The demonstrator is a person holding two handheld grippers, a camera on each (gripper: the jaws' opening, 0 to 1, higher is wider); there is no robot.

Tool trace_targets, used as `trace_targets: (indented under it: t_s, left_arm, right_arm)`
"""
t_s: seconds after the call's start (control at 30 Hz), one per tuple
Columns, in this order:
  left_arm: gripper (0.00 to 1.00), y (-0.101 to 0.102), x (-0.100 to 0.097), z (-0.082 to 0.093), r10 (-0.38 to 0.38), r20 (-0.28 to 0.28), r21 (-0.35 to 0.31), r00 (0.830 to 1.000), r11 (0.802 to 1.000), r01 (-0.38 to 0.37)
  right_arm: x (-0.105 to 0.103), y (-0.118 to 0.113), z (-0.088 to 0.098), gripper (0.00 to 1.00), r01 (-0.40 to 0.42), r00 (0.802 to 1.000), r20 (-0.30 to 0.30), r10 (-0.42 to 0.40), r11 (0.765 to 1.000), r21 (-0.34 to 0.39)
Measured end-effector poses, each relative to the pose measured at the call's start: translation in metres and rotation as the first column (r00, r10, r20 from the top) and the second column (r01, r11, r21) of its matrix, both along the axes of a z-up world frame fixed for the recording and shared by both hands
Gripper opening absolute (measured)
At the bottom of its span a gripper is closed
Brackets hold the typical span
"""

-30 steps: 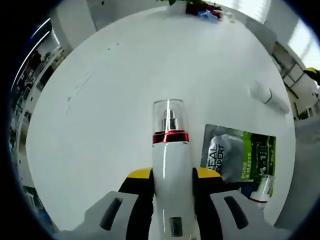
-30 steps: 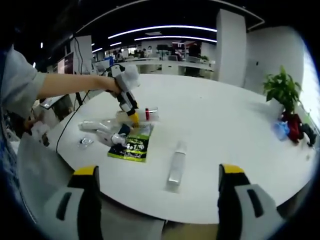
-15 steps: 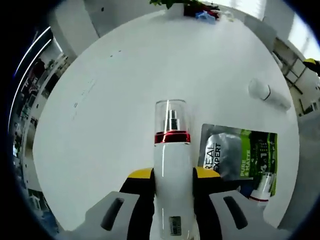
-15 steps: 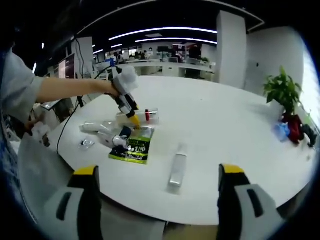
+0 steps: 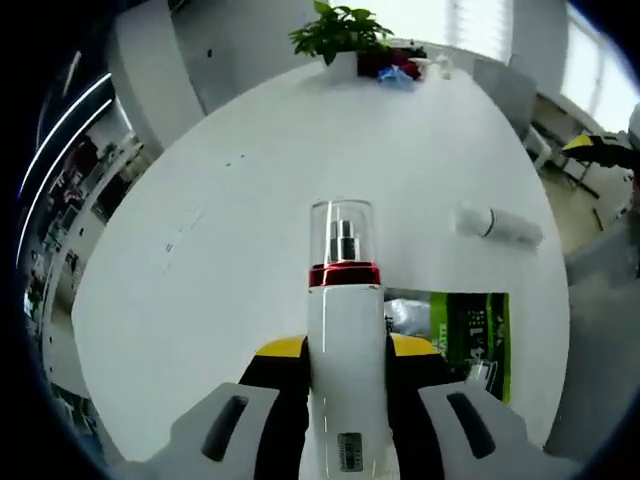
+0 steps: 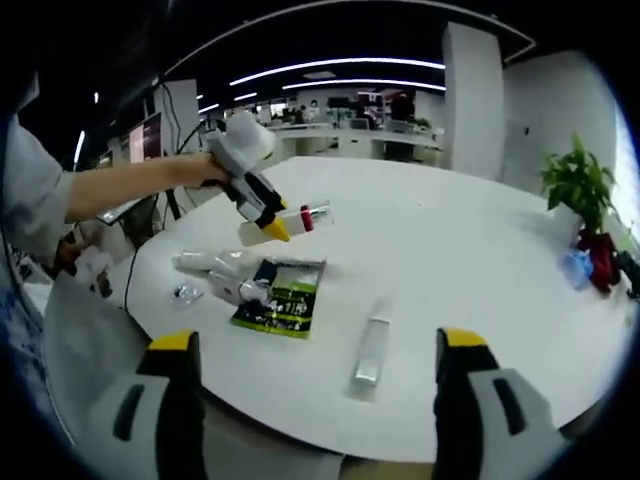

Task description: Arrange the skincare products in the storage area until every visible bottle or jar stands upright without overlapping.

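White plastic spray bottle with red metallic collar and clear cap (image 5: 343, 330): pinched between the yellow-tipped jaws of the left gripper (image 5: 344, 352), held off the worktop, lying roughly level in the right gripper view (image 6: 283, 221). Left gripper (image 6: 252, 200) held by a person's hand (image 6: 190, 170).

Round white worktop (image 5: 230, 200).

Green and silver foil sachet (image 5: 455, 328): lying flat on the worktop, just right of the held bottle.

White cylindrical tube (image 5: 497, 224): on its side, apart from the sachet.

Small white bottles (image 6: 215, 272): lying down beside the sachet's left edge; number unclear.

Right gripper (image 6: 312, 405): jaws spread wide, nothing between them, near the worktop's edge.

Green potted plant (image 5: 340, 30): at the far rim.
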State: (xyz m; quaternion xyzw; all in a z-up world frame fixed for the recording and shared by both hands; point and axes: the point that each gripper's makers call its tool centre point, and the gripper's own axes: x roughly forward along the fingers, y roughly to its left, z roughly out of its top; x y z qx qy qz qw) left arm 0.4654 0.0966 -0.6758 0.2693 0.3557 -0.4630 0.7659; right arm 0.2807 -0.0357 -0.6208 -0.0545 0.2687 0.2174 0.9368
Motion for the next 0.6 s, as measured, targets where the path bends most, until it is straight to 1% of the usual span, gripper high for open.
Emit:
trace_targets:
  t_s: [0.17, 0.2, 0.27, 0.33, 0.5, 0.6]
  left_arm:
    - [0.25, -0.004, -0.014, 0.016, -0.015, 0.017, -0.055, 1.0, 0.998, 0.016]
    - [0.25, -0.004, -0.017, 0.018, -0.015, 0.015, -0.063, 1.0, 0.998, 0.016]
    - [0.25, -0.005, -0.025, 0.021, -0.015, -0.009, -0.091, 1.0, 0.996, 0.014]
    - [0.26, -0.008, -0.035, 0.025, -0.021, -0.027, -0.131, 0.999, 0.991, 0.018]
    - [0.26, -0.009, -0.049, 0.034, -0.026, -0.02, -0.18, 0.999, 0.983, 0.022]
    - [0.26, -0.009, -0.058, 0.038, -0.021, -0.018, -0.203, 1.0, 0.979, 0.017]
  right_arm:
    - [0.006, 0.002, 0.003, 0.97, -0.014, 1.0, 0.003, 0.014, 1.0, 0.02]
    - [0.007, 0.003, 0.003, 0.96, -0.021, 1.0, 0.005, 0.021, 1.0, 0.016]
    - [0.01, 0.006, 0.003, 0.96, -0.033, 0.999, 0.007, 0.033, 0.999, 0.009]
    - [0.011, 0.008, 0.002, 0.95, -0.044, 0.999, -0.001, 0.044, 0.999, 0.01]
    - [0.016, 0.012, 0.006, 0.92, -0.065, 0.998, 0.008, 0.065, 0.998, 0.011]
    - [0.022, 0.016, 0.008, 0.89, -0.077, 0.997, 0.013, 0.077, 0.997, 0.027]
